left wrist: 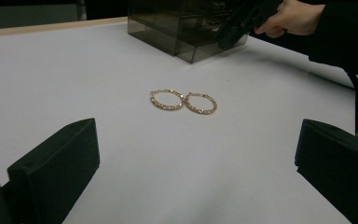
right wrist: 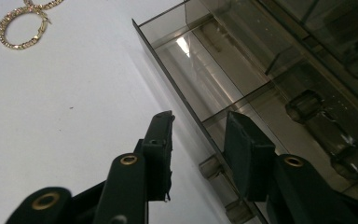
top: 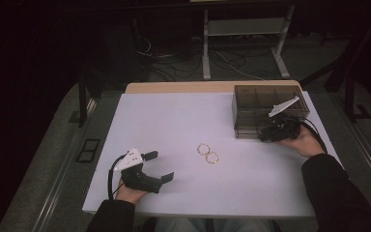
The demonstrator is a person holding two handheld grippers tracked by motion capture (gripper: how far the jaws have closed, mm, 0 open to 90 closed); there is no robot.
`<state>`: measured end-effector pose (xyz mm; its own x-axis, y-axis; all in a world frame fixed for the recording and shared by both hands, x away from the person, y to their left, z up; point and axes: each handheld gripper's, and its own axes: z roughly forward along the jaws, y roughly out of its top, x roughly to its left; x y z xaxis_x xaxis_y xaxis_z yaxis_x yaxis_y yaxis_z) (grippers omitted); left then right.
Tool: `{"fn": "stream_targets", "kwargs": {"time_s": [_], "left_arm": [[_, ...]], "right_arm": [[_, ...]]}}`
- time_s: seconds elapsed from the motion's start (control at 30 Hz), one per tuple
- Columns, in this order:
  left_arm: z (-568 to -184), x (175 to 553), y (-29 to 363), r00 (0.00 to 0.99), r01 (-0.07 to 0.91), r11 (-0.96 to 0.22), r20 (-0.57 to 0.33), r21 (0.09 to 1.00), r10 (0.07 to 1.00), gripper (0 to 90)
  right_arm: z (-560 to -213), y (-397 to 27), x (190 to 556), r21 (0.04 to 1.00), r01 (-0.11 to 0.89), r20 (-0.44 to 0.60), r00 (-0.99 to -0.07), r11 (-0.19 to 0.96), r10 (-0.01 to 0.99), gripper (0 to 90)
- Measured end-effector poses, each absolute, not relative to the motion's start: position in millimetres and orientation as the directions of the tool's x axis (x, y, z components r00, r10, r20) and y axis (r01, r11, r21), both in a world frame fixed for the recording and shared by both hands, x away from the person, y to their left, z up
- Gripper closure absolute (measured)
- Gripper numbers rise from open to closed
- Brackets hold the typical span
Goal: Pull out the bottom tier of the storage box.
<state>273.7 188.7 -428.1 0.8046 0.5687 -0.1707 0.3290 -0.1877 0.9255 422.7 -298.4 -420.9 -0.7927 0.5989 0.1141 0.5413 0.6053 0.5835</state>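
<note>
from above, your right gripper (top: 266,136) is sitting at the near front of the smoky drawer box (top: 251,104), while the two gold hoop earrings (top: 207,153) are lying well left of the box. looking along your left gripper (left wrist: 196,163), it's gaping, released (earrings ahead, before the box). along your right gripper, its jaws are straddling the drawer's front wall (right wrist: 177,88); whether they're pinching it i can't tell.

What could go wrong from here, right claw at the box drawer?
1. The right claw straddles the smoked box's thin drawer front near its small knob; the pads could slip off or miss it.
2. A pull may drag the light box across the table rather than move the drawer.
3. The two gold hoop earrings lie loose mid-table; a sweep could scatter them.
</note>
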Motion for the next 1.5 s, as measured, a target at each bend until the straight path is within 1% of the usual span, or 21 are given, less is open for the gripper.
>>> {"fn": "stream_targets", "kwargs": {"time_s": [0.4, 0.83, 1.5], "left_arm": [[-428.2, 274.0, 188.8, 0.805, 0.33, -0.189, -0.171, 0.925, 0.569, 0.0], [-428.2, 273.7, 188.8, 0.805, 0.33, -0.19, -0.17, 0.925, 0.569, 0.0], [-428.4, 273.5, 188.8, 0.804, 0.331, -0.19, -0.171, 0.924, 0.569, 0.0]], "right_arm": [[-421.5, -300.3, 425.9, 0.561, 0.536, 0.108, -0.803, 0.631, 0.587, 68.7], [-422.2, -298.6, 422.1, 0.542, 0.522, 0.11, -0.821, 0.659, 0.56, 71.5], [-422.8, -303.6, 416.7, 0.512, 0.513, 0.119, -0.837, 0.689, 0.534, 72.8]]}}
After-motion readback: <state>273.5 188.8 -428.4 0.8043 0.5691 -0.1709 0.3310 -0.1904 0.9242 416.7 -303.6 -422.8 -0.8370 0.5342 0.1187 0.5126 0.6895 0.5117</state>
